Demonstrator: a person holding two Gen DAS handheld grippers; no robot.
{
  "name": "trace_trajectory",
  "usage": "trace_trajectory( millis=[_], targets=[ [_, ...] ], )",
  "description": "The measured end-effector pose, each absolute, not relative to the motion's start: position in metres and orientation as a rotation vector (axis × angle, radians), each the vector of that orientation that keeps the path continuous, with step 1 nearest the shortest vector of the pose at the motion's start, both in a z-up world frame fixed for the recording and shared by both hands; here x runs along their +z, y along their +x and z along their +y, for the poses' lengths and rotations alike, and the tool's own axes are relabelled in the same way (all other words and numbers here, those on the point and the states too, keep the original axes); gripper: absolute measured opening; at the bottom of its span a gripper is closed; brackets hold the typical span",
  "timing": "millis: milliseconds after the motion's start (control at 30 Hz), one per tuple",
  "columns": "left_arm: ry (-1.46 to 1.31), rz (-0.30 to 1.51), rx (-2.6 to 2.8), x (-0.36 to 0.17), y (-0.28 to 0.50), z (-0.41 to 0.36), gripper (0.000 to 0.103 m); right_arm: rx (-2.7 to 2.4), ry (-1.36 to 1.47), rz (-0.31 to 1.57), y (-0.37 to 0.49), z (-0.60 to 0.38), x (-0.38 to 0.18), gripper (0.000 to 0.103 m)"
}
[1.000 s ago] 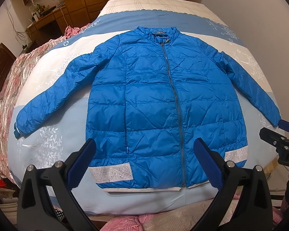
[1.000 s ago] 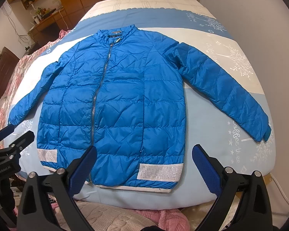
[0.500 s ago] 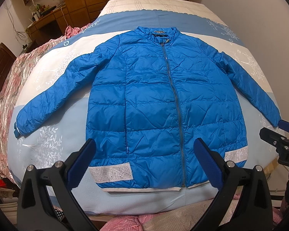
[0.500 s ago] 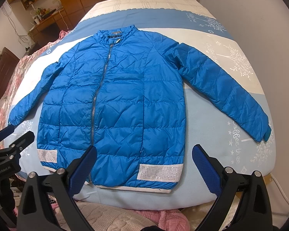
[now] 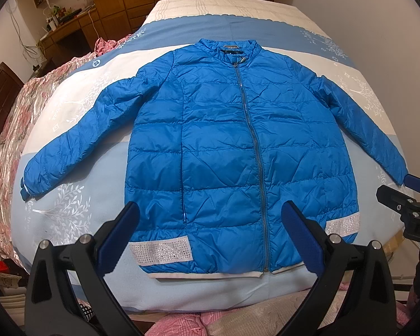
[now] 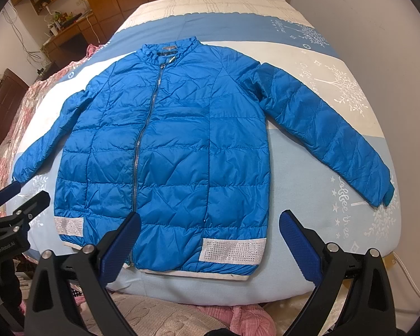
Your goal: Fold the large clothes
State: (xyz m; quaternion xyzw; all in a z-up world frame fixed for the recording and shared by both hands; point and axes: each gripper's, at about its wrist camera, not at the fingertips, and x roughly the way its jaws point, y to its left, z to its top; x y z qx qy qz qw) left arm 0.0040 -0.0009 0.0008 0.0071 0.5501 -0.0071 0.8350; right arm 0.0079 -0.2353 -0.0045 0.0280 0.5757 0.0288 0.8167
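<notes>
While the blue jacket (image 5: 238, 154) lies flat, zipped, on the bed (image 5: 182, 28), left gripper (image 5: 210, 235) and right gripper (image 6: 210, 238) hover spread wide, grasping nothing.

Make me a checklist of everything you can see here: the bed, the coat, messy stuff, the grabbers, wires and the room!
Surface: bed, patterned blue and cream cover.
Job's things: blue jacket lies flat, zipped, sleeves spread, unfolded.
Clutter: pink quilt bunched along the bed's side.
Grippers: left gripper and right gripper both open, holding nothing.
Cables: wires hang on the wall by the desk.
Surroundings: wooden desk, cupboards, white wall.
</notes>
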Motion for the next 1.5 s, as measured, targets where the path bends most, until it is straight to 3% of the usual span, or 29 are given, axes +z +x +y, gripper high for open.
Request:
trace_trajectory(
  millis=[1133,1500],
  targets=[
    [0.019,1.165,-0.016,0.001,0.008,-0.003,0.1,0.056,0.07,1.225,0.017,-0.242,-0.005,0.099],
    [0.081,1.151,-0.083,0.001,0.032,-0.051,0.1,0.022,0.145,1.162,0.015,-0.293,-0.007,0.099]
  ],
)
